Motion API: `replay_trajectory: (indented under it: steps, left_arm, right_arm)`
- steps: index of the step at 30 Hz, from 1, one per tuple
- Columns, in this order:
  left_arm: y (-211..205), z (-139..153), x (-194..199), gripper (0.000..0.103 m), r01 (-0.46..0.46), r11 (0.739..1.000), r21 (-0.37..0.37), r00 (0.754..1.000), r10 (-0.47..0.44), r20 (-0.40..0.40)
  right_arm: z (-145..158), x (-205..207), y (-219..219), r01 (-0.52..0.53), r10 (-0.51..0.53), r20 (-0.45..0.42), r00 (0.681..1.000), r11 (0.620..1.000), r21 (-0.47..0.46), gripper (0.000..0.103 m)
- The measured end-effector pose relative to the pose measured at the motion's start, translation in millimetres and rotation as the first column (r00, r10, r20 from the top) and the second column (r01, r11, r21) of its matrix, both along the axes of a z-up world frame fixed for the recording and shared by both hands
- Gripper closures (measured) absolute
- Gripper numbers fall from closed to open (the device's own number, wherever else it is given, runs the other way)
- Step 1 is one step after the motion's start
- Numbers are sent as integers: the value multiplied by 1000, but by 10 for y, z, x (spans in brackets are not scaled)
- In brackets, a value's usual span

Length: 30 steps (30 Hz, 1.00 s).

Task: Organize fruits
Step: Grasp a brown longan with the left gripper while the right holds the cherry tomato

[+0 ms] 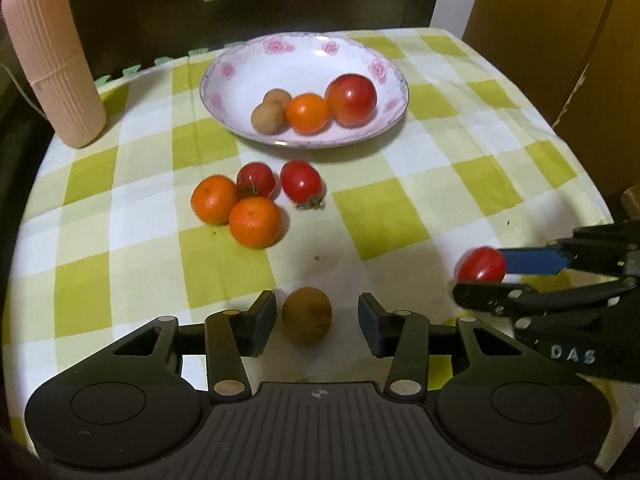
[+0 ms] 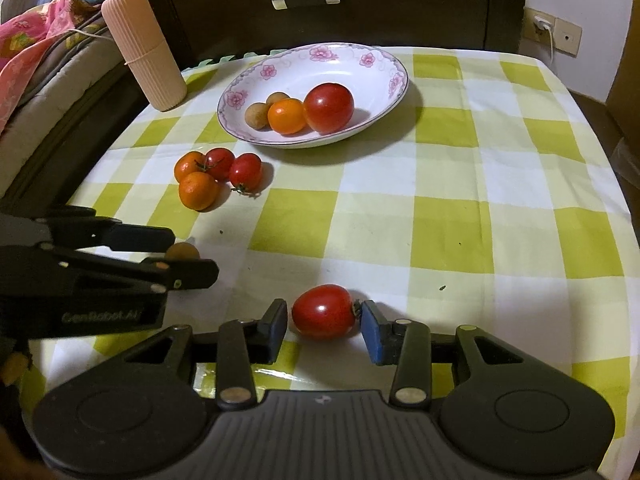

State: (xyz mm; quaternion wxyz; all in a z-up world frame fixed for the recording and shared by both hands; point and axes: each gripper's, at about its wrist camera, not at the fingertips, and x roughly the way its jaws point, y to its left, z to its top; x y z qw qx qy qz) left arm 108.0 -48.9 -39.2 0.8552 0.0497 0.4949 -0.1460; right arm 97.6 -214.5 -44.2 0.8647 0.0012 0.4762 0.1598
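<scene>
A: While the left gripper (image 1: 317, 322) is standing apart around the brown fruit (image 1: 307, 315), is it gripping it?
B: No, gaps are showing on both sides; the fruit is lying on the checked cloth (image 1: 400, 216).
A: And the right gripper (image 2: 325, 322)?
B: It's flanking a small tomato (image 2: 323, 311), its left pad clear, the right one nearly touching the stem end. The other fruits are sitting by and in the plate (image 1: 248, 60)

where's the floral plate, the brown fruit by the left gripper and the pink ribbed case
floral plate (image 1: 376, 68), left wrist view, far rim
brown fruit (image 1: 307, 314), left wrist view, centre
pink ribbed case (image 2: 144, 52), right wrist view, mid body
</scene>
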Motion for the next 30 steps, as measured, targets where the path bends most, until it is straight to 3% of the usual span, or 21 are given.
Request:
replay_trajectory:
  steps: [12,18,22,30]
  left_arm:
    - [-21,-28,-131,49,27,999,19,999,-27,22]
    - [7,-20,-103,58,6,1000,7,1000,-6,21]
    - [47,-7,-72,69,-13,1000,-3,1000,13,15]
    - [46,23,-93,70,-10,1000,-7,1000,10,22]
  right_arm:
    - [1,-8,107,2,0,23,1000,998,-56,60]
    - [-10,3,226,-14,19,40,999,993,-120,64]
    - [1,20,181,2,1,29,1000,994,-110,67]
    - [34,35,240,-8,10,26,1000,994,-110,68]
